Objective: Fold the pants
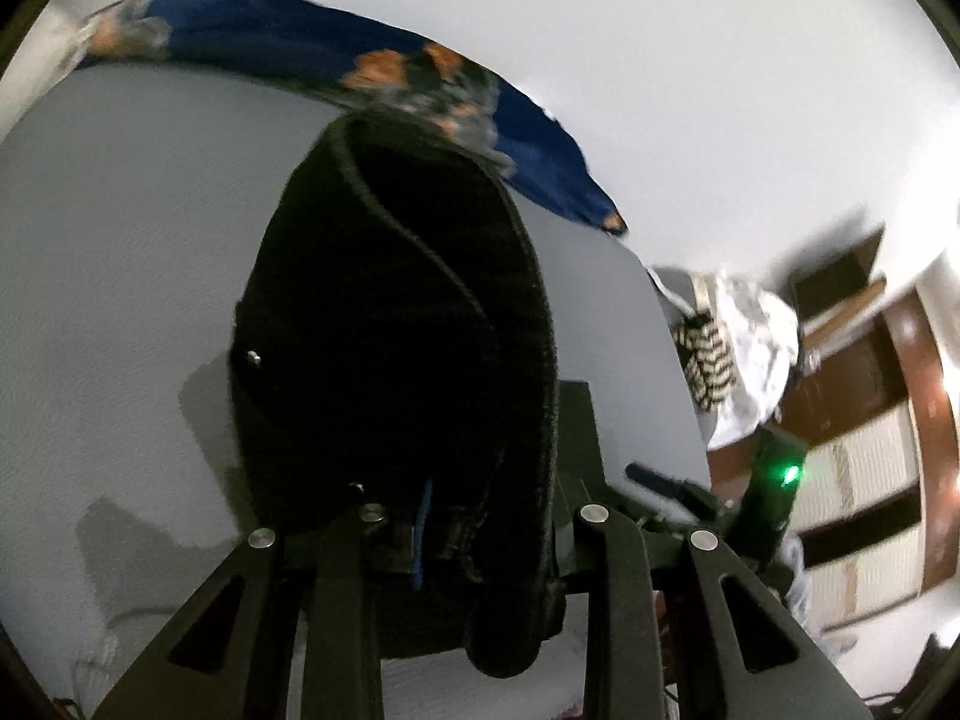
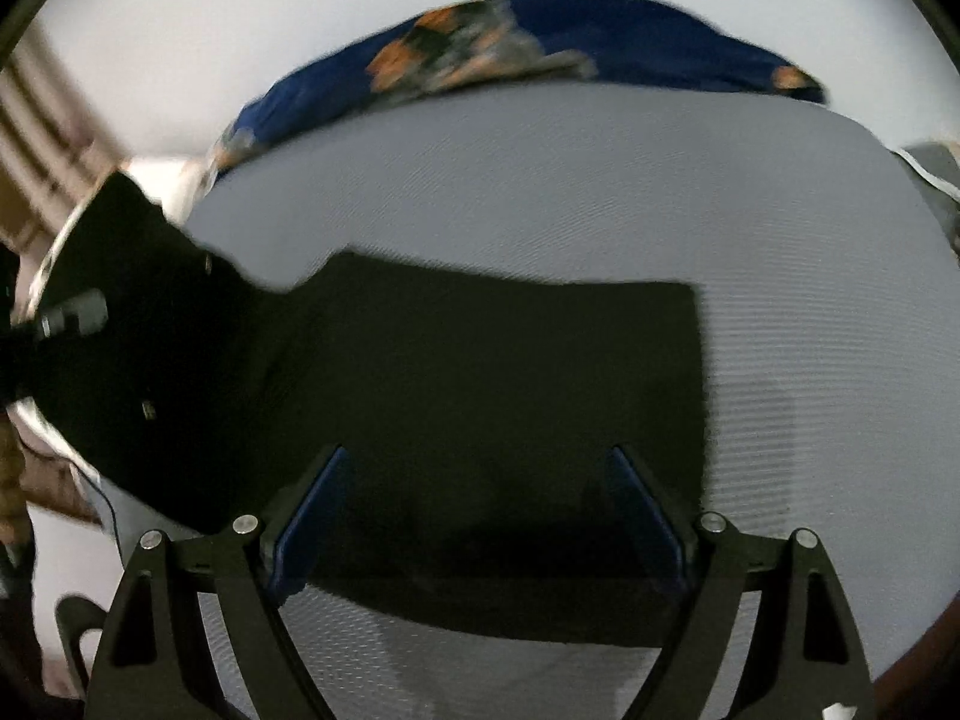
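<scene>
Left hand-held gripper point(image 1: 420, 546) clamps pants point(image 1: 390, 360) | right hand-held gripper point(image 2: 480, 498) spread above them

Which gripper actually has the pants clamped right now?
The left gripper: black pants bunch between its closed fingers. The right gripper is open over the cloth.

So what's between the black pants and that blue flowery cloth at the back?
In the right wrist view, only bare grey sheet separates the black pants from the blue cloth.
</scene>
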### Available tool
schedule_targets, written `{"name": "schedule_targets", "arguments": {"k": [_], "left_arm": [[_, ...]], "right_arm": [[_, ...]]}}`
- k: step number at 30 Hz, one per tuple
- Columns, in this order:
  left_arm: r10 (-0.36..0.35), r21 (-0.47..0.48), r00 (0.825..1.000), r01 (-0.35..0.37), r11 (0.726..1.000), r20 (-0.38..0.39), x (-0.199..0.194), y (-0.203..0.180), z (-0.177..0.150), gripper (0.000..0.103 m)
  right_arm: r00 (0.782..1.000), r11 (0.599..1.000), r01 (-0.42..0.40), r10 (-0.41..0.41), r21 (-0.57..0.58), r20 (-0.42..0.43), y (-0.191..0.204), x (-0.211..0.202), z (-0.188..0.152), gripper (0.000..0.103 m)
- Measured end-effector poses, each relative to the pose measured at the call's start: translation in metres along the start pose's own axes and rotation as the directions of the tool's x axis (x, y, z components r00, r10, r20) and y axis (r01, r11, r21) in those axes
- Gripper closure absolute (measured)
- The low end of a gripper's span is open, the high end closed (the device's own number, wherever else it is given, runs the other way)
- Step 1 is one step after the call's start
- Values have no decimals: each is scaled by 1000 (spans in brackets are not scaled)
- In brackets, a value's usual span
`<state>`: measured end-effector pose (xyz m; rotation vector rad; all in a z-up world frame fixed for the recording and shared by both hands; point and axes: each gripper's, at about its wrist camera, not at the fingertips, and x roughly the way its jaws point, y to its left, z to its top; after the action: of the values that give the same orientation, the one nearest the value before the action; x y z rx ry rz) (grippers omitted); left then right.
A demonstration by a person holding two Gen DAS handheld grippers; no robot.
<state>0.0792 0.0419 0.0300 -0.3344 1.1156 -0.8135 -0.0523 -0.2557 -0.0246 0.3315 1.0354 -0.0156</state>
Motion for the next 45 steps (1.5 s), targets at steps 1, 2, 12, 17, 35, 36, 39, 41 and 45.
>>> {"name": "schedule_targets", "arguments": {"k": [1, 2, 12, 17, 35, 36, 39, 41, 45], "left_arm": [[-2, 13, 1000, 2, 1000, -9, 7, -5, 0, 76], [-9, 32, 1000, 9, 999, -28, 20, -14, 1, 76], [-6, 165, 988, 33, 986, -156, 114, -71, -27, 76], [76, 190, 977, -37, 981, -201, 154, -65, -46, 75], [182, 229, 982, -168, 959, -42, 97, -58, -40, 25], [208, 193, 978, -198, 961, -31, 91, -45, -39, 25], [276, 138, 961, -275, 951, 13, 72, -13, -39, 25], [320, 94, 947, -321, 942, 29, 63, 8, -41, 25], [391, 55, 920, -391, 919, 14, 61, 34, -47, 25]], "right_arm": [[1000, 1000, 3, -4, 23, 12, -6, -4, 2, 18], [1000, 999, 4, -5, 52, 24, -15, -8, 2, 18], [999, 976, -28, 20, 217, 40, -70, -9, -7, 18], [999, 973, -49, 43, 227, 29, -76, -1, -12, 18], [921, 881, -368, 388, 297, -10, -87, 45, -5, 24], [913, 873, -387, 408, 298, -11, -88, 47, -4, 28], [880, 845, -443, 473, 299, -32, -87, 60, 1, 36], [878, 846, -440, 475, 299, -52, -86, 68, 3, 38], [861, 839, -466, 503, 280, -77, -82, 81, 4, 45]]}}
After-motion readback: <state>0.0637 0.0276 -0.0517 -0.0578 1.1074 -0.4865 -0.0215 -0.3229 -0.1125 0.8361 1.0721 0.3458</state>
